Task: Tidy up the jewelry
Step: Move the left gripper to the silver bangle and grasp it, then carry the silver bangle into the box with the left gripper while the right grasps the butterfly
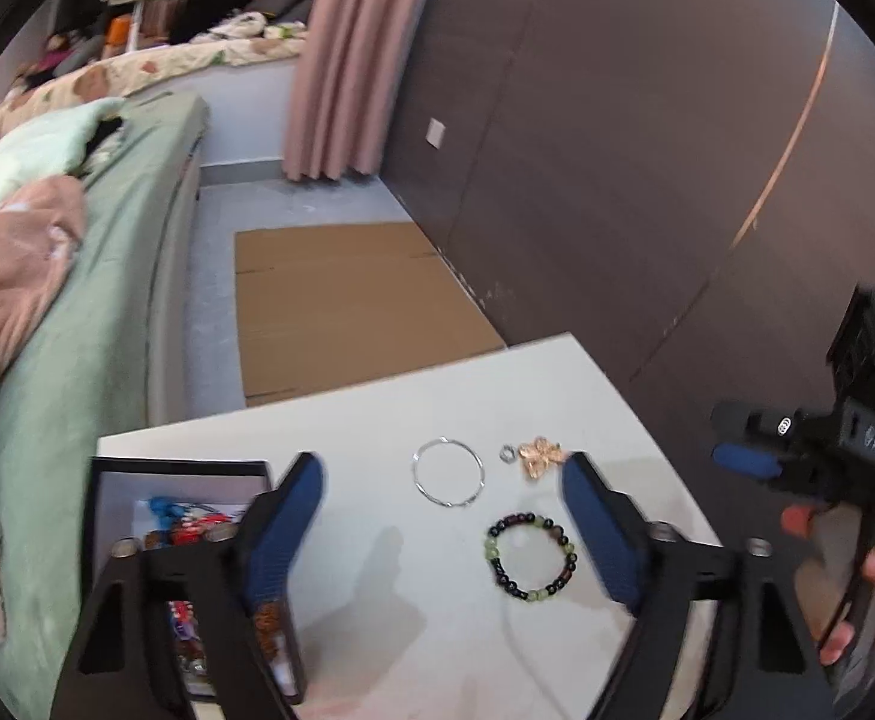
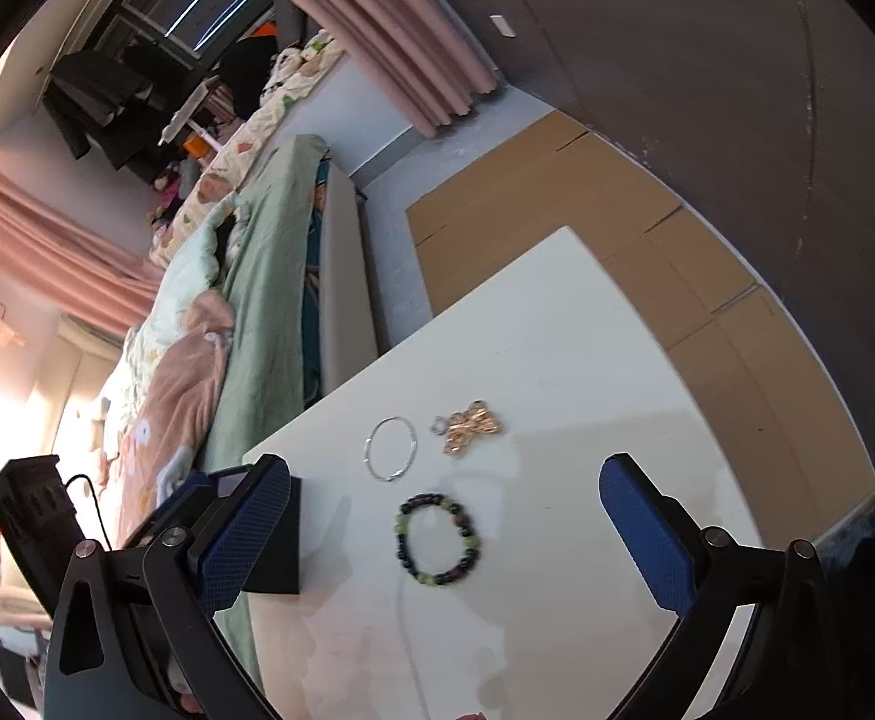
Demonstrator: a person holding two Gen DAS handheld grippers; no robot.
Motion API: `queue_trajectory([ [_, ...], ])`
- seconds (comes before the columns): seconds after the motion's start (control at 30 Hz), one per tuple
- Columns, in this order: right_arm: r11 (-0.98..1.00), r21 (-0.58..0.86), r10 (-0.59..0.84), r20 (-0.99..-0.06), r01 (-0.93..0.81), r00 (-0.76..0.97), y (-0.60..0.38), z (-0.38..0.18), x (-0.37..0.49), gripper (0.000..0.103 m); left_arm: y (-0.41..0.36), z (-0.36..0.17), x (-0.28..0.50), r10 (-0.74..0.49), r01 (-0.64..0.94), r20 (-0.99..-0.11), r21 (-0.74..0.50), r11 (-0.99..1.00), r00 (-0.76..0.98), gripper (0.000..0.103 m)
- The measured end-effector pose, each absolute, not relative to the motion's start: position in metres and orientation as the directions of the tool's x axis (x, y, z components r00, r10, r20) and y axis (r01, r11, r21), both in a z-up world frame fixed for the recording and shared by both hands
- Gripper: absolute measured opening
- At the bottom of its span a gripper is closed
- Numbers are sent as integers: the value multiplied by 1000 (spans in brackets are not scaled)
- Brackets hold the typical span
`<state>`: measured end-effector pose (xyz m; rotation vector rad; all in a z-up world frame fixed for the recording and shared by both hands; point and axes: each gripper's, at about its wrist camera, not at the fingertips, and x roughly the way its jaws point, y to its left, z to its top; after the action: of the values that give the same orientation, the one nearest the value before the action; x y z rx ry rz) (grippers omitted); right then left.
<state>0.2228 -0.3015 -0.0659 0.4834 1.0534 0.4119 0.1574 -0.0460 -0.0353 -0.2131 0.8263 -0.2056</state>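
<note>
We've got a plain white table (image 1: 377,420) here. Lying flat on it are a thin silver bangle (image 1: 449,473), a small silver ring (image 1: 508,453) touching a little heap of gold chain (image 1: 538,456), and nearer to us a beaded bracelet (image 1: 529,557) in dark and green beads. At the table's left edge sits a black box (image 1: 101,480) with colourful bits inside, too blurry for us to make out.

Bead bracelet (image 1: 530,557) btwn open jaws, untouched
</note>
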Motion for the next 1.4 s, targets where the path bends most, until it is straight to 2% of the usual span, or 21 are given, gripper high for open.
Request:
queue_trajectory([
  [0.1, 825, 559, 533, -721, -83, 443, -310, -66, 223, 103, -58, -47, 164, -275, 128, -720, -252, 959, 637, 66],
  [0.23, 826, 560, 528, -729, -64, 435, -320, -68, 224, 103, -78, -61, 172, -262, 164, -748, -205, 965, 610, 49],
  [0.4, 814, 580, 534, -724, -34, 436, -331, -70, 227, 103, -96, -82, 183, -235, 193, -784, -149, 970, 575, 35],
  [0.53, 806, 592, 539, -718, -22, 440, -335, -69, 227, 103, -105, -93, 190, -216, 212, -798, -114, 971, 563, 29],
  [1.0, 794, 608, 548, -713, -5, 436, -337, -72, 231, 103, -120, -126, 207, -141, 225, -833, -21, 974, 535, 24],
  [1.07, 796, 605, 547, -717, -5, 432, -335, -73, 231, 103, -121, -126, 206, -132, 222, -836, -12, 975, 533, 22],
  [1.13, 800, 600, 546, -723, -8, 424, -330, -75, 231, 103, -119, -125, 206, -121, 214, -838, -6, 977, 532, 9],
  [1.2, 806, 592, 544, -730, -15, 415, -326, -77, 232, 103, -119, -126, 208, -118, 210, -841, -6, 978, 527, 2],
  [1.4, 825, 564, 534, -755, -36, 381, -307, -88, 236, 102, -107, -124, 207, -158, 187, -843, -69, 980, 514, 1],
])
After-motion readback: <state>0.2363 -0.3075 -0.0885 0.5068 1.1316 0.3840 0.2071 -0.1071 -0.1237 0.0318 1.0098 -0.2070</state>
